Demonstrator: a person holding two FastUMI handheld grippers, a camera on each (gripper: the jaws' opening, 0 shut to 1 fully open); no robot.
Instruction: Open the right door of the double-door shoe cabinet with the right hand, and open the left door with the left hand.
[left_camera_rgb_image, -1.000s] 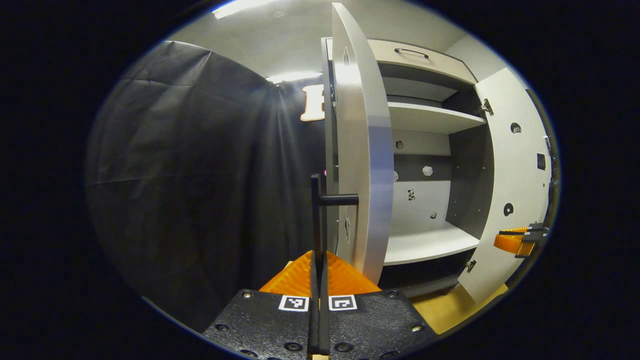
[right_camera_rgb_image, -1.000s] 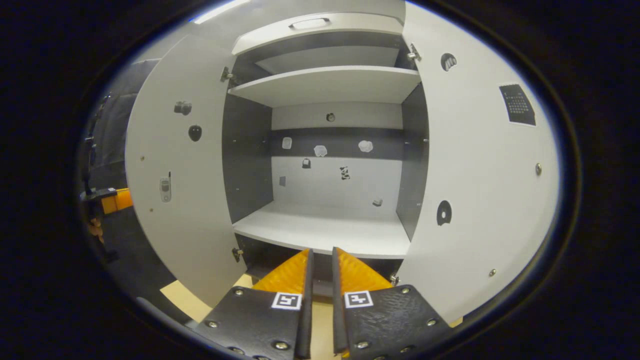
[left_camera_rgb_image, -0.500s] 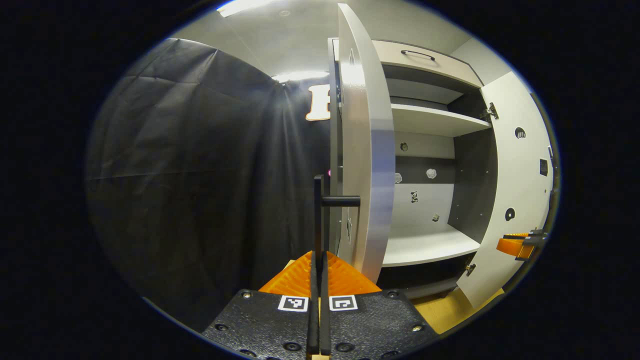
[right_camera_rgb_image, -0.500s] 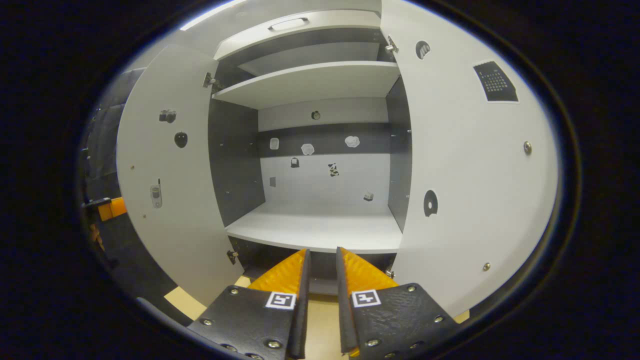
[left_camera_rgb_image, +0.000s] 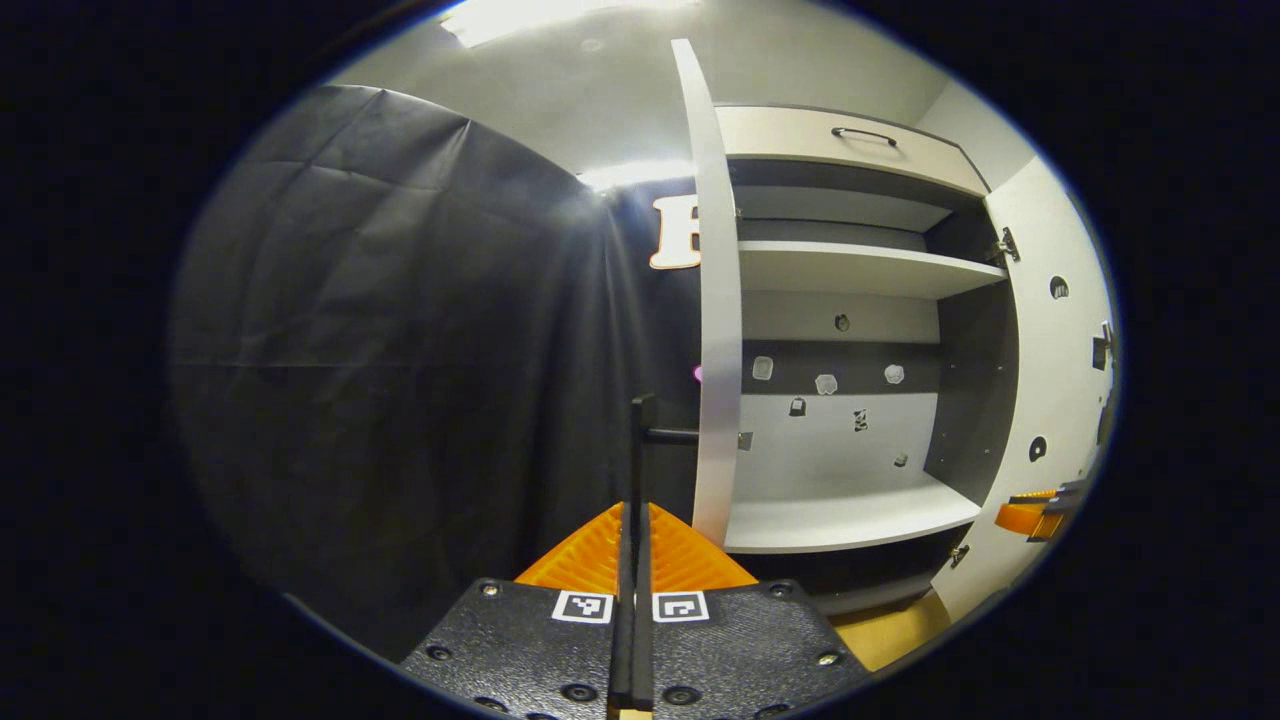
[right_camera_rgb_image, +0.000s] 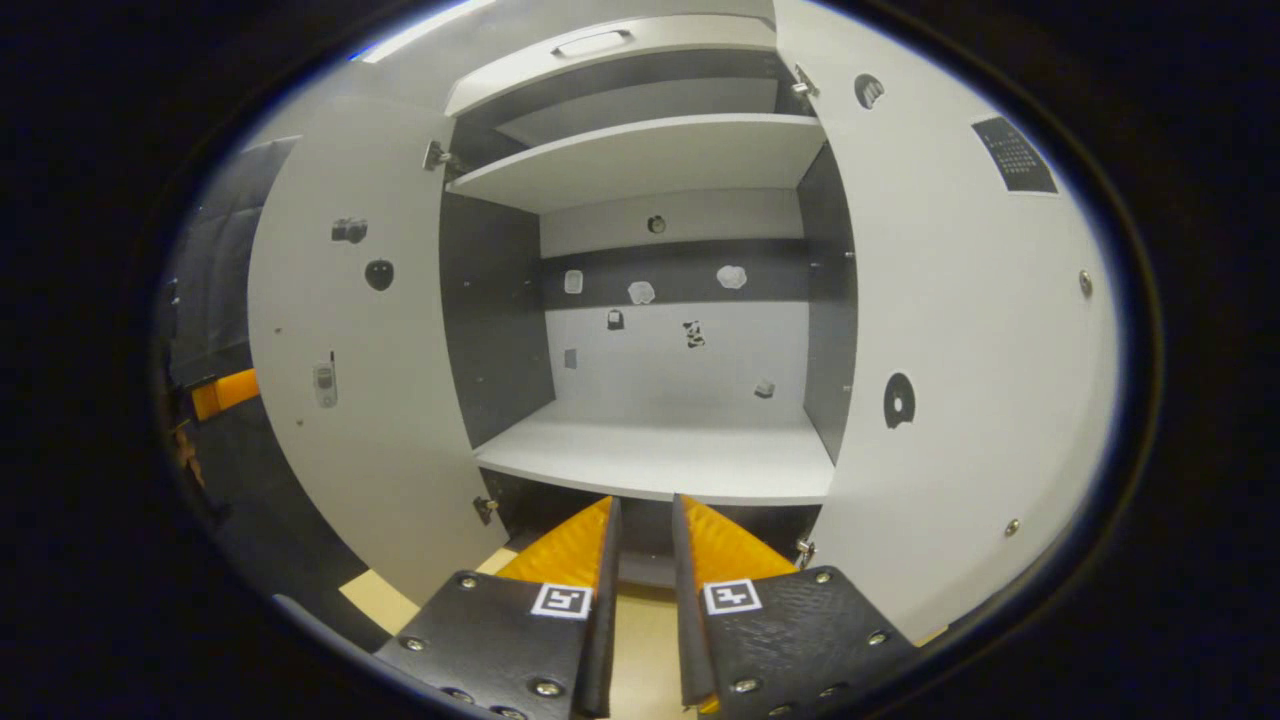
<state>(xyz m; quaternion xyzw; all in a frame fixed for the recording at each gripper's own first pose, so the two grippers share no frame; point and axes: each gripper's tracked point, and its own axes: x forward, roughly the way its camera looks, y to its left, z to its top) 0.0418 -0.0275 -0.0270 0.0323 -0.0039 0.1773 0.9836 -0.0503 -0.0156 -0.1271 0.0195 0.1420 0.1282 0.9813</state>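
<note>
In the left gripper view, the left tongs (left_camera_rgb_image: 633, 520) are clamped on the slim black bar handle (left_camera_rgb_image: 641, 440) of the cabinet's left white door (left_camera_rgb_image: 712, 300), which is seen edge-on, swung wide. In the right gripper view, the right tongs (right_camera_rgb_image: 645, 520) are held slightly apart, empty, before the grey and white double-door shoe cabinet (right_camera_rgb_image: 660, 260). The right white door (right_camera_rgb_image: 960, 330) stands wide open. Farther in, a white lower shelf (right_camera_rgb_image: 670, 455) and small stickers (right_camera_rgb_image: 640, 292) on the back wall are seen.
</note>
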